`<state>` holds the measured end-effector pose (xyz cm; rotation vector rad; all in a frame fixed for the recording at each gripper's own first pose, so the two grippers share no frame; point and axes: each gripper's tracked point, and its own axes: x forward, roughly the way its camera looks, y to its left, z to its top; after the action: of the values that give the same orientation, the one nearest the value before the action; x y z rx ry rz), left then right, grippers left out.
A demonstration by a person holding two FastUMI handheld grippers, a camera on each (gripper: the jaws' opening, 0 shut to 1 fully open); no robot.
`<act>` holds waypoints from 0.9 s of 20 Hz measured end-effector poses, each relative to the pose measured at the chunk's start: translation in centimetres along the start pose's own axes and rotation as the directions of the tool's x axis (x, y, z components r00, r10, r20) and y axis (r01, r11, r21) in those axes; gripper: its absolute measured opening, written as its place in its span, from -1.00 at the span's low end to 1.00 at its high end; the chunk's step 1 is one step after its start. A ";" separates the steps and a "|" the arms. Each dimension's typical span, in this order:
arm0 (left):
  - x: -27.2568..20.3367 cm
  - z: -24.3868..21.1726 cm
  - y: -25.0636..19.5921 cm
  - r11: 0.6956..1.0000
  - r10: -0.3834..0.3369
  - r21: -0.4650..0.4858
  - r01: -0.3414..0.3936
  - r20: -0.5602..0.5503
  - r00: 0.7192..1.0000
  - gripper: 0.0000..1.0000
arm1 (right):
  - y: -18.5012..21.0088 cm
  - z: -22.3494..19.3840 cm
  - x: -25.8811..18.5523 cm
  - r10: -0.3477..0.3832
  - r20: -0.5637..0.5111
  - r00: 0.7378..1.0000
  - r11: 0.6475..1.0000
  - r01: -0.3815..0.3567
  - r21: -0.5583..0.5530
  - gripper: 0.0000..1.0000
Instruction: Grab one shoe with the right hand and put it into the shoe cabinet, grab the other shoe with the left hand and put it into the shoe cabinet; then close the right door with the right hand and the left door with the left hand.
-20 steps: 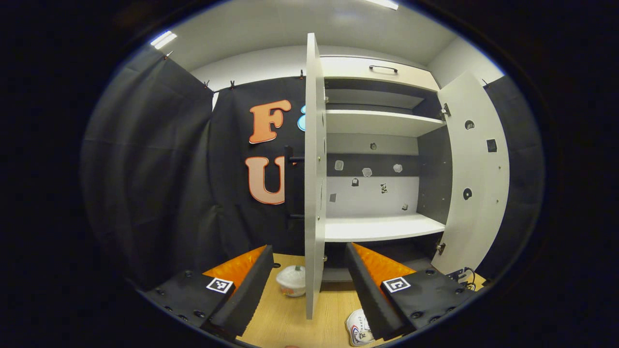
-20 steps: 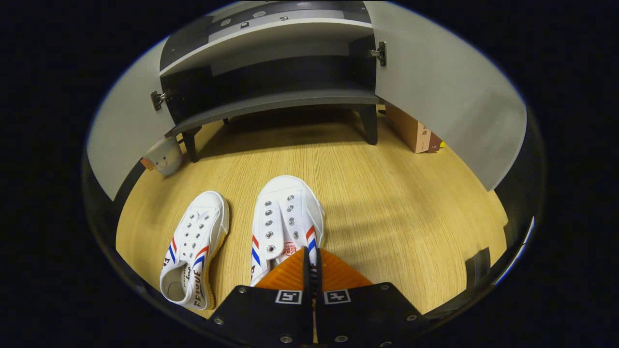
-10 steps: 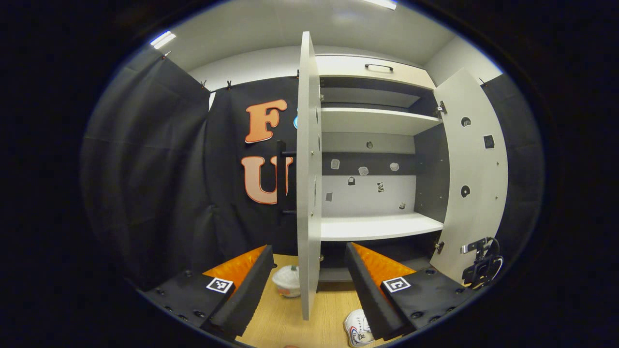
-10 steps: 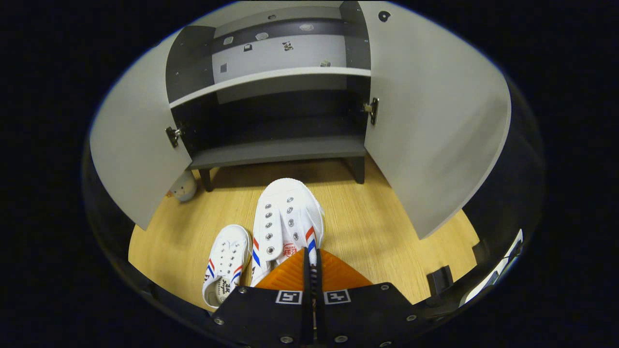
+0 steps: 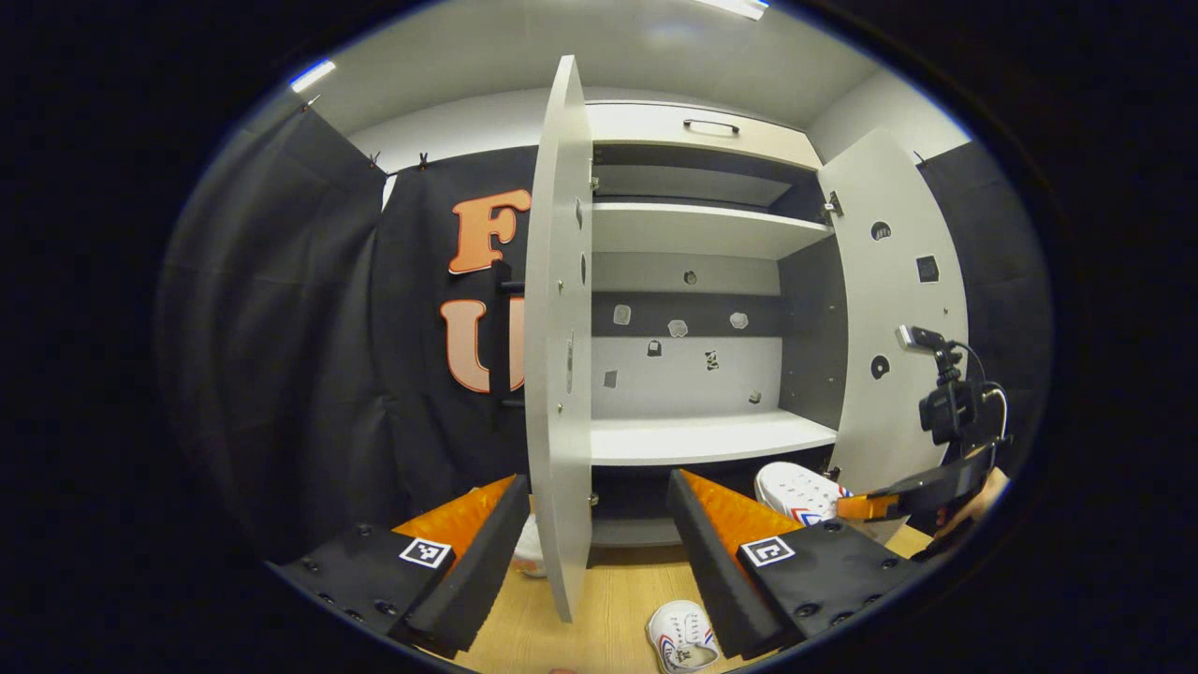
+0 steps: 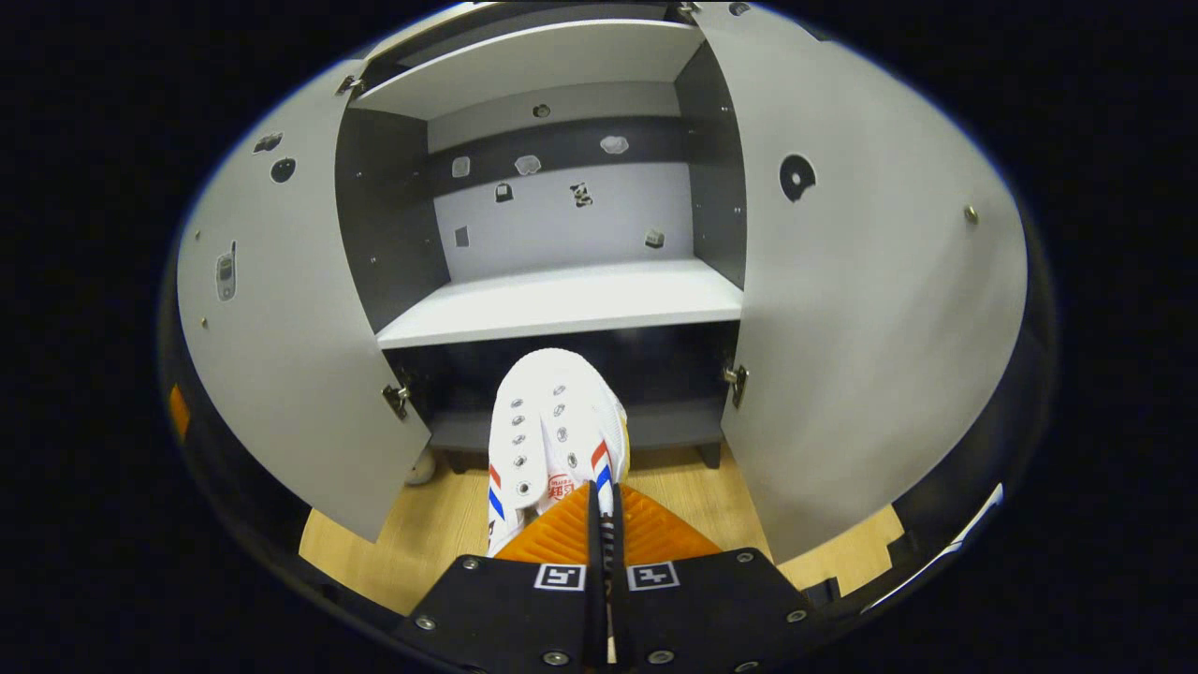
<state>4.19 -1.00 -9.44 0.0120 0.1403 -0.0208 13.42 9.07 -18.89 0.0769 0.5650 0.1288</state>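
My right gripper (image 6: 604, 501) is shut on the heel of a white shoe (image 6: 557, 421) with red and blue stripes. It holds the shoe off the floor, toe pointing at the dark lower compartment of the open shoe cabinet (image 6: 571, 300). In the left gripper view that shoe (image 5: 800, 493) and the right gripper (image 5: 880, 505) hang near the right door (image 5: 898, 309). The other white shoe (image 5: 681, 637) lies on the wooden floor below my left gripper (image 5: 594, 479). This gripper is open and holds nothing. It faces the left door (image 5: 557, 374), which is edge-on.
Both cabinet doors stand wide open, the left door (image 6: 281, 328) and the right door (image 6: 870, 309) flanking the held shoe. A small white round object (image 5: 531, 552) sits on the floor behind the left door. Black cloth hangs to the left of the cabinet.
My right gripper has lifted its shoe off the floor and carried it toward the cabinet, coming into the left gripper view. The left gripper stays open, its view shifted slightly.
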 end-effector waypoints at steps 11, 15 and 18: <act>0.6 -0.8 -0.2 1.000 -0.002 0.004 0.002 0.000 1.000 0.89 | 1.0 15.0 6.5 -0.008 0.101 0.995 1.000 0.009 -0.007 -0.96; 0.5 -1.4 0.5 1.000 0.020 -0.001 -0.020 -0.017 1.000 0.93 | 1.3 18.4 10.9 -0.005 0.088 0.996 1.000 0.004 0.012 -0.97; 0.5 -1.6 0.9 0.999 0.029 -0.014 -0.029 -0.020 0.999 0.89 | 1.0 19.3 14.8 -0.011 0.054 0.998 0.997 0.007 0.076 -0.97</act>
<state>4.45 -0.14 -11.10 0.0005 0.1601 0.0096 36.08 11.47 -10.31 0.1507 0.5153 0.0964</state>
